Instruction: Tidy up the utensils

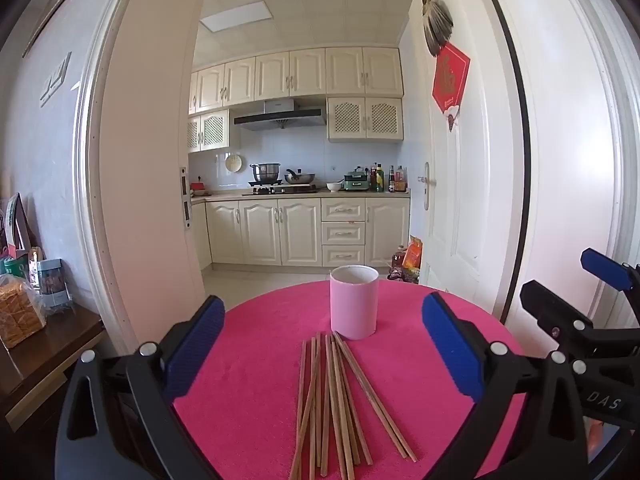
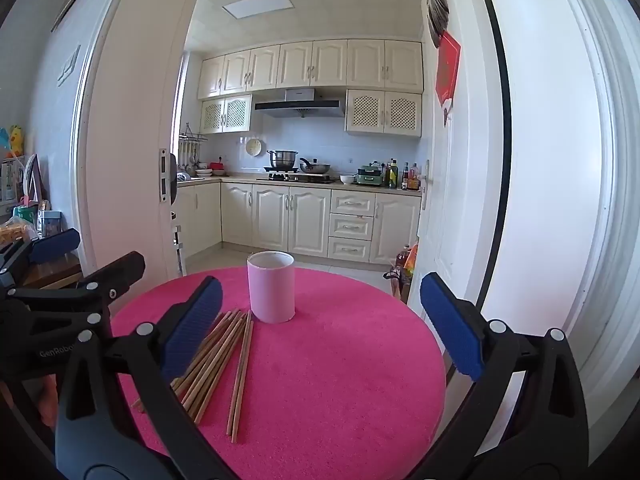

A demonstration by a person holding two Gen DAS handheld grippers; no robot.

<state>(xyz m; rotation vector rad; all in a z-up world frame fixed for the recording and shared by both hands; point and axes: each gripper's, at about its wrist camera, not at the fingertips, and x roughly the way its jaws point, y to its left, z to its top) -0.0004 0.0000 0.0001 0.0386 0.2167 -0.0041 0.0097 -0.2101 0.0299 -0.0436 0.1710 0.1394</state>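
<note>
Several wooden chopsticks (image 1: 336,404) lie fanned out on a round pink table (image 1: 248,380), just in front of an upright pink cup (image 1: 354,302). My left gripper (image 1: 324,344) hovers open above the near part of the table, blue pads wide apart, the chopsticks lying below between them. In the right wrist view the chopsticks (image 2: 224,360) lie left of centre, partly hidden behind the left blue pad, and the cup (image 2: 271,287) stands behind them. My right gripper (image 2: 320,324) is open and holds nothing. Each gripper shows at the edge of the other's view.
The table (image 2: 340,380) stands before an open doorway into a kitchen with cream cabinets (image 1: 280,230). A white door (image 1: 452,180) is at the right. A dark wooden side table (image 1: 44,352) with bread and tins stands at the left.
</note>
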